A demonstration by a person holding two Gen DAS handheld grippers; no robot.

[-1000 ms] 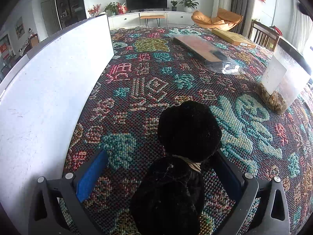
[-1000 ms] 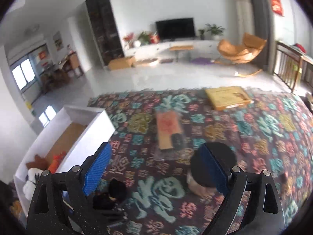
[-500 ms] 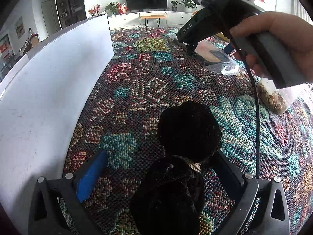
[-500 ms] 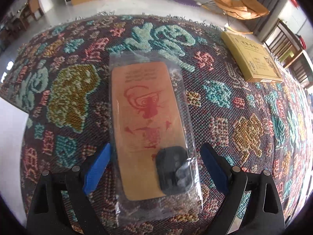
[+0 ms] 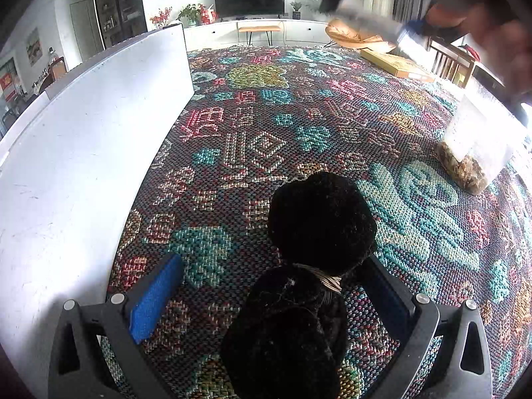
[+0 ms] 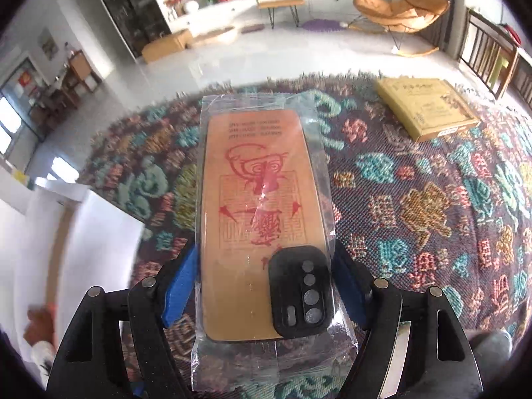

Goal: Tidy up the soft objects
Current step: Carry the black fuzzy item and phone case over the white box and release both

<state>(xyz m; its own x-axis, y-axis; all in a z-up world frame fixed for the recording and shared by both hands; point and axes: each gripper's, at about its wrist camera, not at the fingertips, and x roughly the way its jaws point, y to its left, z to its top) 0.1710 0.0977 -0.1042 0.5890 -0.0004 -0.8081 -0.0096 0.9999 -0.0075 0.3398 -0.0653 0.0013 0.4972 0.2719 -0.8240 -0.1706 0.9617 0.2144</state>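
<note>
A black plush toy (image 5: 312,266) lies on the patterned cloth between the fingers of my left gripper (image 5: 269,296), which is open around it without squeezing. My right gripper (image 6: 266,286) is shut on an orange phone case in a clear plastic bag (image 6: 262,219) and holds it lifted above the cloth. In the left wrist view the right gripper and the hand holding it show blurred at the top right (image 5: 432,10). The white box (image 5: 83,166) stands just left of the plush toy; its inside, with soft toys (image 6: 36,329), shows at the lower left of the right wrist view.
A clear bag of brown bits (image 5: 472,153) stands to the right on the cloth. A flat yellow box (image 6: 429,109) lies at the far right of the table. Beyond the table edge is a living room floor.
My right gripper closed on the bagged phone case and lifted it off the cloth; the case is gone from the left wrist view. The left gripper and plush toy have not moved.
</note>
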